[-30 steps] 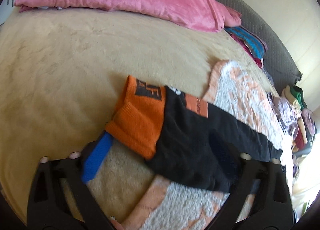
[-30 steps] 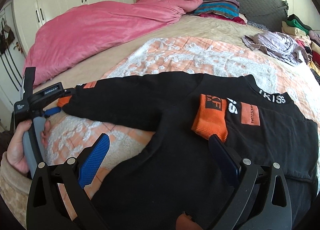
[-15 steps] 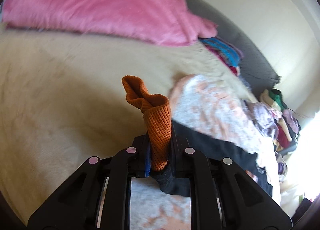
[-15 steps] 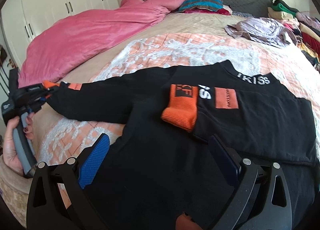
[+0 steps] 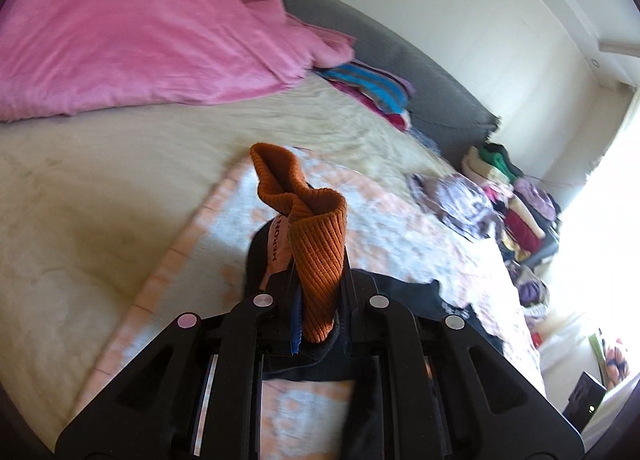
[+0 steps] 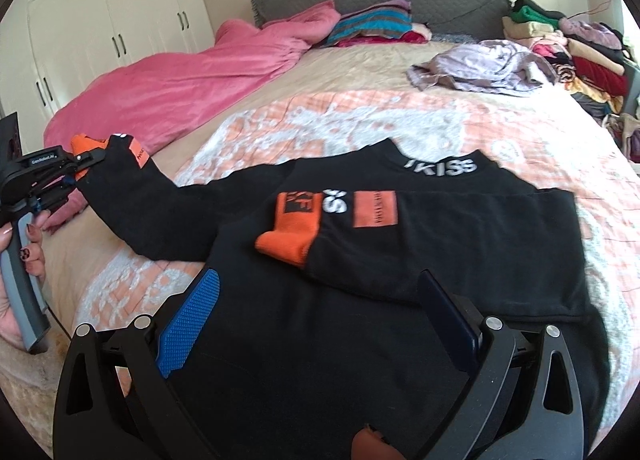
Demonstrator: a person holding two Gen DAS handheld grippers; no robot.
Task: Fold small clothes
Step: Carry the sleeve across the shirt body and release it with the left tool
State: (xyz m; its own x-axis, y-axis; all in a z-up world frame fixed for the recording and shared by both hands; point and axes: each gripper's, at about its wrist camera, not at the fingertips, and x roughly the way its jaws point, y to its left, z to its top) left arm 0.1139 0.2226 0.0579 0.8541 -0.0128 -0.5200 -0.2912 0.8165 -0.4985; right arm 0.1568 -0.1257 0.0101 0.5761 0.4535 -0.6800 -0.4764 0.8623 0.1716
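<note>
Sweater [image 6: 400, 280]: black, orange cuffs | left hand-held gripper [image 5: 318, 324]: clamps one cuff [image 5: 316, 244] | right hand-held gripper [image 6: 320, 316]: wide, empty

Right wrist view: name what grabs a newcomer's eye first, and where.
A black sweatshirt with orange ribbed cuffs lies spread on the peach-and-white patterned blanket, one sleeve folded across its chest. At far left, the left claw is shut on the other orange cuff, lifted off the bed. A rumpled pink duvet lies behind.
</note>
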